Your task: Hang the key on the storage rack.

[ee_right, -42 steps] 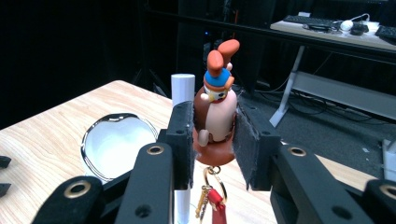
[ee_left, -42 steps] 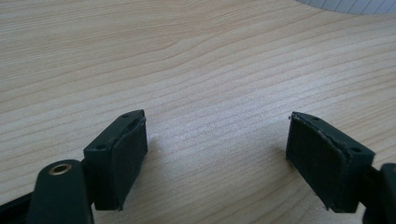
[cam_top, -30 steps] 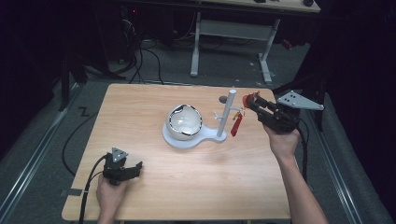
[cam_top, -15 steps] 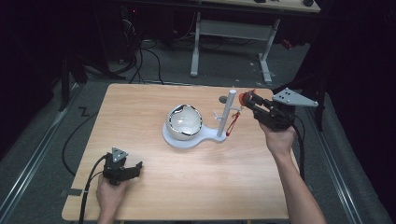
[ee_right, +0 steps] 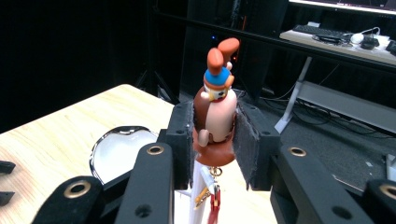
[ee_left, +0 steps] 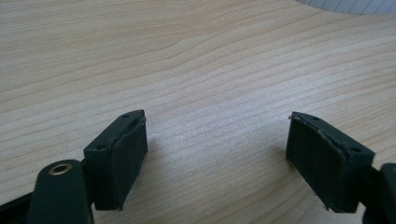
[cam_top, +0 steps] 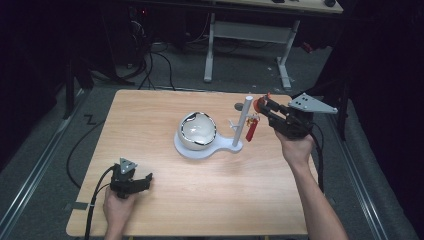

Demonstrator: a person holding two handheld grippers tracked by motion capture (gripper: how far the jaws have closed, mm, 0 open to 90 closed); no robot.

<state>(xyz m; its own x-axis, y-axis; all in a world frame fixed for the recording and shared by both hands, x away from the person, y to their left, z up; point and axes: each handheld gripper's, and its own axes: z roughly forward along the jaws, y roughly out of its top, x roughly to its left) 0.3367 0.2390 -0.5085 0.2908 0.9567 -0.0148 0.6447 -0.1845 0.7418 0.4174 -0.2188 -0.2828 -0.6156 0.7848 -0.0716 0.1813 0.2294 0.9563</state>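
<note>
While the right gripper (ee_right: 214,140) is pinching a figurine (ee_right: 215,119) beside the post (cam_top: 242,125), its red tassel (cam_top: 251,130) is dangling.
Snagging risks tipping the stand (cam_top: 207,149); left gripper (ee_left: 215,161) is resting wide on the counter (cam_top: 150,120).

**Item count**

Table (cam_top: 165,200): 1. Grippers: 2, a left gripper (cam_top: 141,181) and a right gripper (cam_top: 261,106). White stand (cam_top: 200,148) with post (cam_top: 243,122): 1. Bowl (cam_top: 197,131): 1. Toy figure (ee_right: 215,116): 1. Red tassel (cam_top: 251,129): 1. Desk (cam_top: 280,6) behind: 1.
</note>
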